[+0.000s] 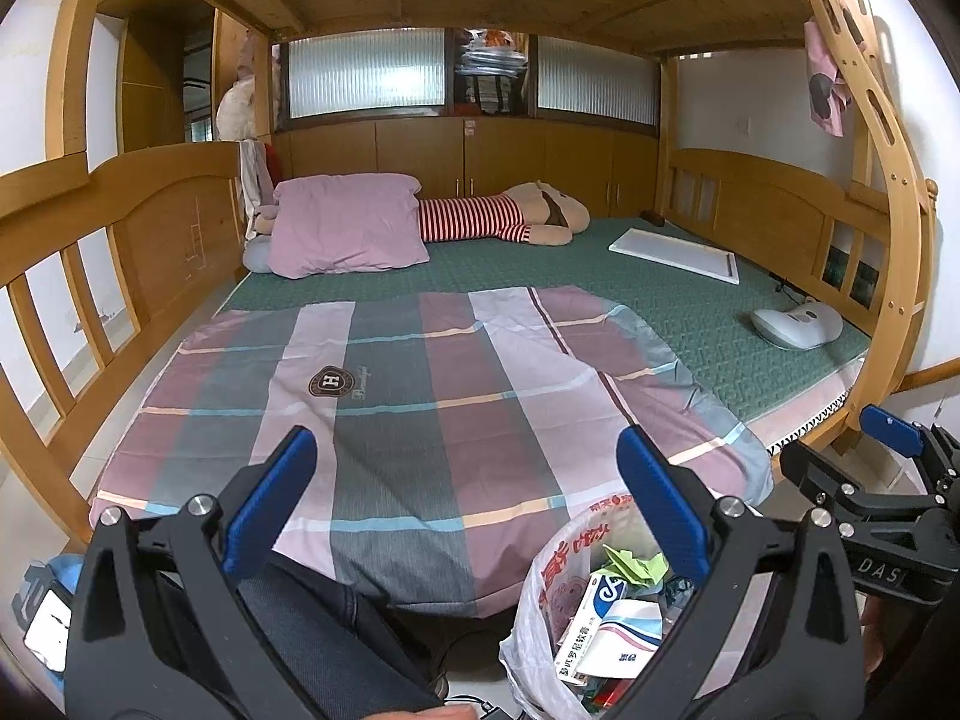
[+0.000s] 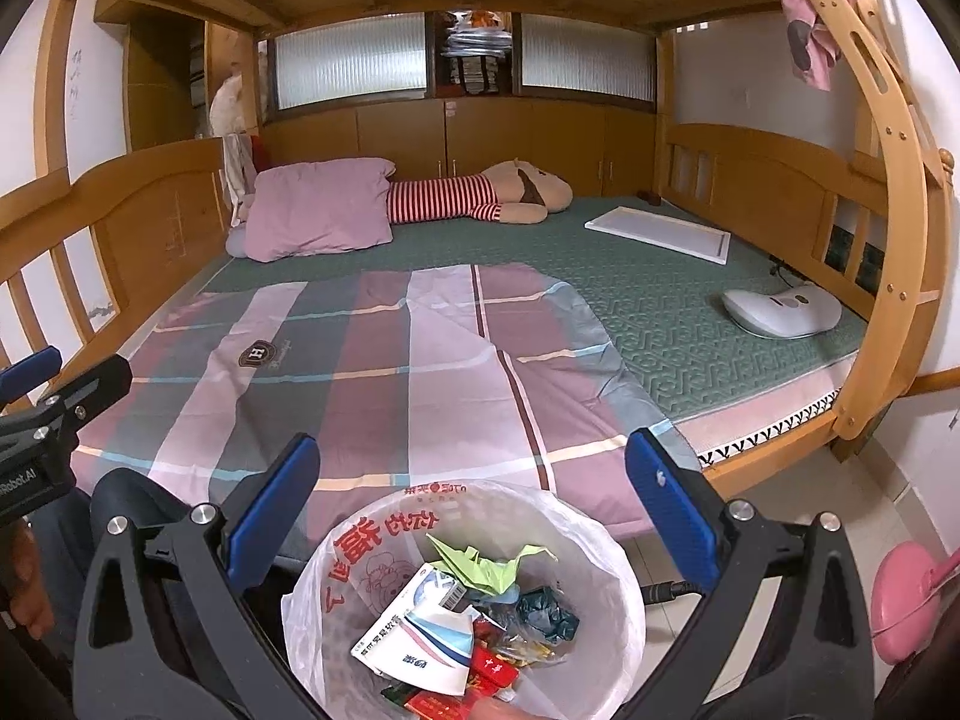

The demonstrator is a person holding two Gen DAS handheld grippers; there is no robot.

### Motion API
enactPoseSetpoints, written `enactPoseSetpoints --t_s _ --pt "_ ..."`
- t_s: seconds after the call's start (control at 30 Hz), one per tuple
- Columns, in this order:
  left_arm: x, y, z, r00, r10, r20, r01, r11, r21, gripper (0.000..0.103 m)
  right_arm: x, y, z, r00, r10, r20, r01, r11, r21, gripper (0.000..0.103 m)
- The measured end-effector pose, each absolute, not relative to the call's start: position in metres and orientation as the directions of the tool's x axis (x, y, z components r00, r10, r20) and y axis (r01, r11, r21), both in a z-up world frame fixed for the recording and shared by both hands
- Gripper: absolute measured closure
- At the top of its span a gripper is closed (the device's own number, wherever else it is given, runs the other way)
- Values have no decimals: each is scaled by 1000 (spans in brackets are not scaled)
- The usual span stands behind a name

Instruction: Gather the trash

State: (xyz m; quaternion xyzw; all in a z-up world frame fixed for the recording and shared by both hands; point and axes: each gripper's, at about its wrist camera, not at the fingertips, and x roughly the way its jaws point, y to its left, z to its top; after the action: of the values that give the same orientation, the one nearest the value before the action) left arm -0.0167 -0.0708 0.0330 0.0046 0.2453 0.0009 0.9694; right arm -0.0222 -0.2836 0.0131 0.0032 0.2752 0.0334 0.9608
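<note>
Both grippers' jaws wide, empty, over trash bag [image 2: 462, 594] w/ paper crane [image 2: 489, 564], boxes; plaid sheet [image 2: 372, 372] beyond.

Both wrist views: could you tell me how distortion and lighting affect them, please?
Left wrist view: fisheye bends the bed rails and darkens the corners; the frosted windows glow brightest. Right wrist view: same curvature, and the trash bag stays sharp.
</note>
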Motion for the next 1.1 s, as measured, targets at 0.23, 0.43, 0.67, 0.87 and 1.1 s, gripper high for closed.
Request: enactPoseSetpoints --t_s 0.23,0.43,0.67,0.87,1.1 --pt "-16 -71 33 877 0 -480 2 1000 4 3 -22 -285 11 843 71 -534 -63 997 33 3" --pt "-15 -72 33 876 -2 -483 3 1000 3 3 -21 -286 11 841 72 -535 -64 997 34 3" --pt "-15 -72 32 875 -1 -484 2 1000 3 3 -21 -286 10 839 69 -540 -61 998 33 3" --pt "-15 -72 32 875 0 -484 2 1000 3 3 -20 -286 10 837 71 -542 -61 997 37 3" --pt "-16 -72 30 874 -2 -486 3 1000 1 3 -20 -287 9 836 72 -544 -62 997 38 3"
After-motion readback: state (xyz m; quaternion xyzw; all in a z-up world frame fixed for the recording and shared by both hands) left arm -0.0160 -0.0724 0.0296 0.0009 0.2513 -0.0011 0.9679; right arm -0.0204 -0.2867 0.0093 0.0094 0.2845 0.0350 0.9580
